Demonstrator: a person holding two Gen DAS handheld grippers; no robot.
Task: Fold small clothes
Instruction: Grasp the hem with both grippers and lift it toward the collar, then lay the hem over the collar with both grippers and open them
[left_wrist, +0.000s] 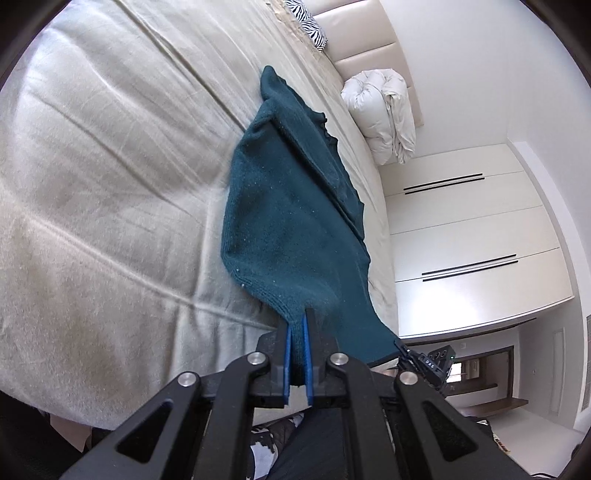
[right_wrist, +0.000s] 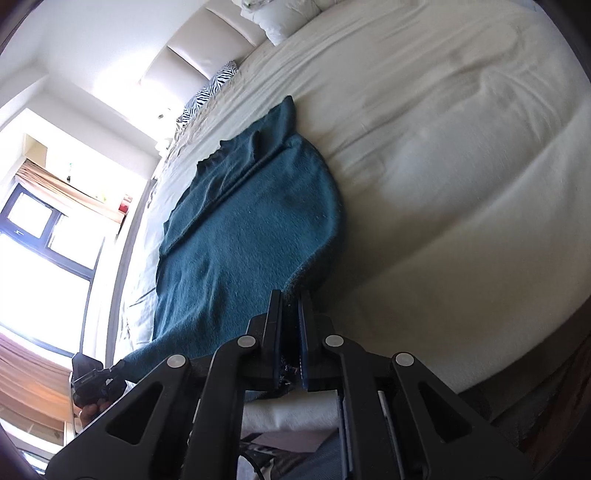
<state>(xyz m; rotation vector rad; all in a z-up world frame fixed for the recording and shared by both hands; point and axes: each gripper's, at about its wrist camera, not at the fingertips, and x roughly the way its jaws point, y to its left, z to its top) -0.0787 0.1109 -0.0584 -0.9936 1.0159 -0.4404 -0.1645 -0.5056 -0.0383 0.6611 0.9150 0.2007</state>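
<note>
Nearest to us in each wrist view are our own tools: the left gripper (left_wrist: 298, 319) has its blue-padded fingers (left_wrist: 289, 345) pinched down on one hem corner of the teal sweater (left_wrist: 284, 206), and the right gripper (right_wrist: 290, 301) is likewise clamped on the other hem corner, with knit showing between its pads in both views. We have the hem lifted at the near edge of the bed (left_wrist: 92, 155), while the rest of the garment trails away from us across the pale sheet toward the headboard (left_wrist: 373, 40), its neckline and one sleeve lying flat further up the bed. One long fold already runs down the body. We judge the knit to be soft, fairly thick and light, limp enough to sag between our two holds and to drag on the sheet rather than slide freely. It should not be fragile, though a loose knit may stretch if we pull the corners apart hard. Holding at the two hem corners seems sound to us, since it keeps the edge taut and straight. A zebra-print pillow (left_wrist: 312, 26) and a bundled white duvet (left_wrist: 384, 114) sit well apart, near the head of the bed.
</note>
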